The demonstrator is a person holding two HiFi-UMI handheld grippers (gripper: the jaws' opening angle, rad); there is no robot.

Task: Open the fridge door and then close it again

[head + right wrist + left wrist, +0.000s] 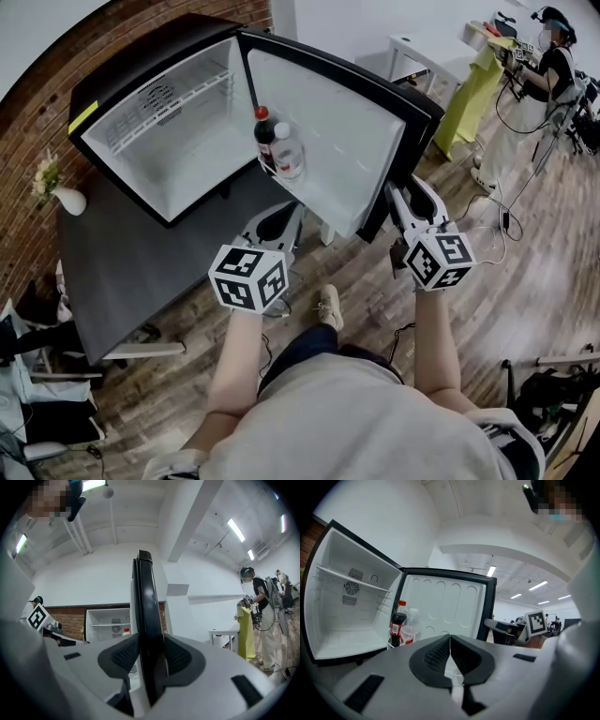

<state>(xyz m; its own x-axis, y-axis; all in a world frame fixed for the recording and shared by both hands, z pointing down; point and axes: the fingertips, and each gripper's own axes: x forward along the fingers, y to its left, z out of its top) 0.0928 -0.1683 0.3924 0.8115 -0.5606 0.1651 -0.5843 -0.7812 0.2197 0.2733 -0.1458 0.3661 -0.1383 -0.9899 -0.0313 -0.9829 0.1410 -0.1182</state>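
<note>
Right tongs are clamped on the edge of the wide-open fridge door, I'd guess to swing it shut, while left tongs hang pinched closed on nothing.

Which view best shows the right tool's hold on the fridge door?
The right gripper view: the right tool clamps the edge of the fridge door, a pad on each side. The head view shows the tool at the door's free edge, contact unclear. The left gripper view shows the door's inner face, the tool beyond it.
</note>
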